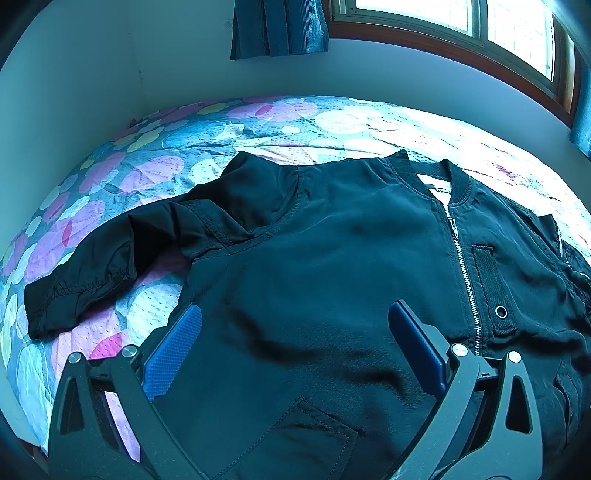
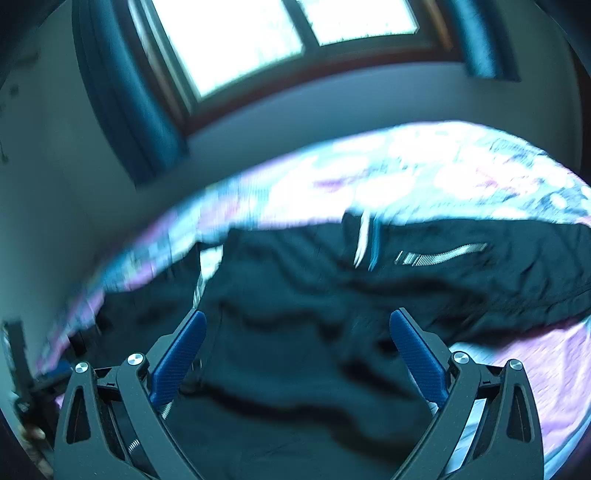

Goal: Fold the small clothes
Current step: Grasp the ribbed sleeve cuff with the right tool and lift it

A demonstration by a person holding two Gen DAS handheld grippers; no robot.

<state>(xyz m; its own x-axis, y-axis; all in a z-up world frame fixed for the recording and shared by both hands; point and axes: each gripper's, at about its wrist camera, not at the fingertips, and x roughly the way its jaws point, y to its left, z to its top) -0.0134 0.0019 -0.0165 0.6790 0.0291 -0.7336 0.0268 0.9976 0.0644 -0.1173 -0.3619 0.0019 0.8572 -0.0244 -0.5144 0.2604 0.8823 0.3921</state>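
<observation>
A small black zip-up jacket (image 1: pixel 332 251) lies front side up on the bed, collar toward the wall. Its left sleeve (image 1: pixel 110 258) stretches out to the left. My left gripper (image 1: pixel 295 314) is open and empty, hovering over the jacket's left front panel near a pocket (image 1: pixel 306 435). In the blurred right wrist view the jacket (image 2: pixel 314 332) fills the middle, with a sleeve zipper (image 2: pixel 439 254) showing. My right gripper (image 2: pixel 297 319) is open and empty above the jacket's right side.
The bed has a floral quilt (image 1: pixel 155 173), also in the right wrist view (image 2: pixel 406 177). A pale wall (image 1: pixel 110 66), blue curtains (image 1: pixel 277 26) and a window (image 1: pixel 480 22) stand behind the bed.
</observation>
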